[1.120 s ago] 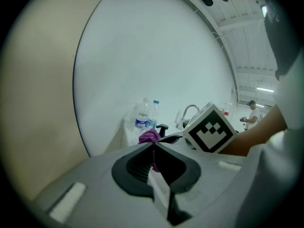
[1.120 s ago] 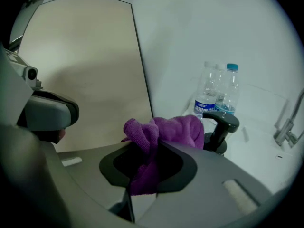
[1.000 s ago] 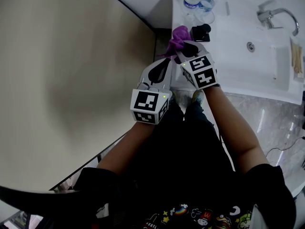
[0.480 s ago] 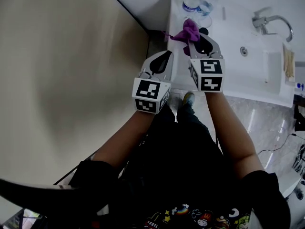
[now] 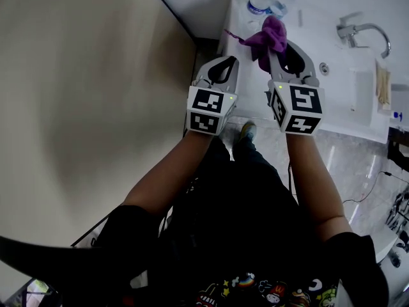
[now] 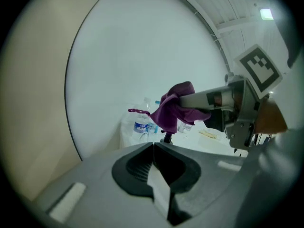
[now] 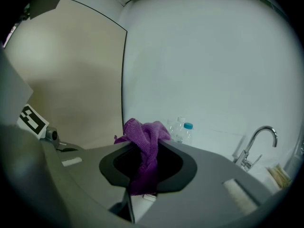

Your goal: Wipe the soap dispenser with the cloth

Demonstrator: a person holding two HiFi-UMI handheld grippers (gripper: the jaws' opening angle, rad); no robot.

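Jaws of the right gripper (image 5: 278, 50) pinch a bunched purple cloth (image 5: 271, 36), likely light and limp, over the left end of the sink (image 5: 358, 91), where the dark top of the dispenser (image 6: 166, 137) shows just under it, probably hard, slick and best steadied by its body; the left gripper (image 6: 153, 148) has its jaws pressed together, empty.
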